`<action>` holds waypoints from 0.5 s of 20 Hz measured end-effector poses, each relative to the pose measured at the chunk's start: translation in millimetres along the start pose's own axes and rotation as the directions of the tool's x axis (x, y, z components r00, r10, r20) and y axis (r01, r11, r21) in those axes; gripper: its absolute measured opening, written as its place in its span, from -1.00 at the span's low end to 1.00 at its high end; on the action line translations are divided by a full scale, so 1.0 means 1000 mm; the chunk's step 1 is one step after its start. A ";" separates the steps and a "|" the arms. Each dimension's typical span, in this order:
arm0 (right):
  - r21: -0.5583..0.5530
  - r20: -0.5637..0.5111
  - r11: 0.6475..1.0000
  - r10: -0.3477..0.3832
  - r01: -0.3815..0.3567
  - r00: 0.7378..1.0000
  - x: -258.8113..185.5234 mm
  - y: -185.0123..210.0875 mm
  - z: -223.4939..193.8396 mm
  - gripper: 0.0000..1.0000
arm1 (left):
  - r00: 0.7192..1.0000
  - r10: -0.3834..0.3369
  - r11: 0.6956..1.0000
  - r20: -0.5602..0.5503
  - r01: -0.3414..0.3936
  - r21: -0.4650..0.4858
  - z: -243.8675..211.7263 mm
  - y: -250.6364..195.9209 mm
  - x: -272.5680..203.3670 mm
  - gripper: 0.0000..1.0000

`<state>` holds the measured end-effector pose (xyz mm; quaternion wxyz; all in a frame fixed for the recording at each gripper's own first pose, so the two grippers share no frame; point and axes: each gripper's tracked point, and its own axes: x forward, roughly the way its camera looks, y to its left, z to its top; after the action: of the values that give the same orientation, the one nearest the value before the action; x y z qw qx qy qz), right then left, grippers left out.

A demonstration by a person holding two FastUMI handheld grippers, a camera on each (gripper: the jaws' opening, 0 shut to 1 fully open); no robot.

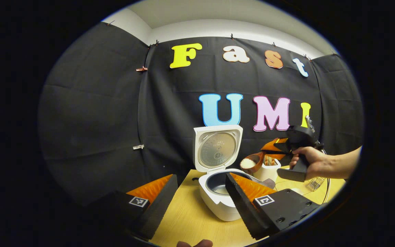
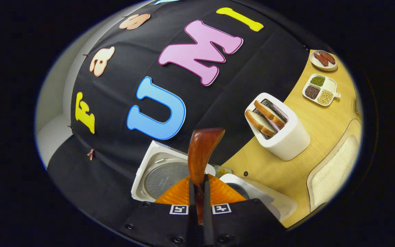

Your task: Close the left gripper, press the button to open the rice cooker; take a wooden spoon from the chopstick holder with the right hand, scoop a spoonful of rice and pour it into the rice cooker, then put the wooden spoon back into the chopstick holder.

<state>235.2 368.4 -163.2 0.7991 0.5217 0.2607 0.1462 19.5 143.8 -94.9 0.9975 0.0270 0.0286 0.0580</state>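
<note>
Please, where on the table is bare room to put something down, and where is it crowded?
Bare wood lies on the table in front of the rice cooker, and between the toaster and the divided dish. It is crowded between the rice cooker and the chopstick holder, where the right gripper holds the wooden spoon with rice.

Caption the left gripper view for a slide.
Rice cooker open, the right hand-held gripper carries a wooden spoon of rice toward it.

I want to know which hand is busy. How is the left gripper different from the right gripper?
The left gripper is open and holds nothing; the right gripper is shut on the wooden spoon. The left gripper sits low before the rice cooker; the right gripper, in the left gripper view, is raised, spoon carrying rice. Both point toward the open cooker.
</note>
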 end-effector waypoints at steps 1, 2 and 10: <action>-0.048 -0.007 0.999 -0.008 0.007 1.000 0.006 0.003 -0.004 -0.79 | 1.000 0.001 1.000 -0.002 -0.001 0.001 -0.001 -0.001 0.000 0.93; -0.094 -0.014 0.996 -0.014 0.013 1.000 0.013 0.006 -0.008 -0.79 | 1.000 -0.001 1.000 -0.001 0.001 0.002 0.000 -0.001 -0.001 0.93; -0.362 -0.029 0.932 -0.027 0.014 0.999 0.036 0.019 -0.022 -0.80 | 1.000 -0.012 1.000 -0.015 0.012 -0.024 -0.007 0.000 -0.008 0.94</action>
<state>253.1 411.3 -162.6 0.8785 0.3603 0.2480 0.1920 11.1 143.2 -100.9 0.9979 0.0144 0.0356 0.0524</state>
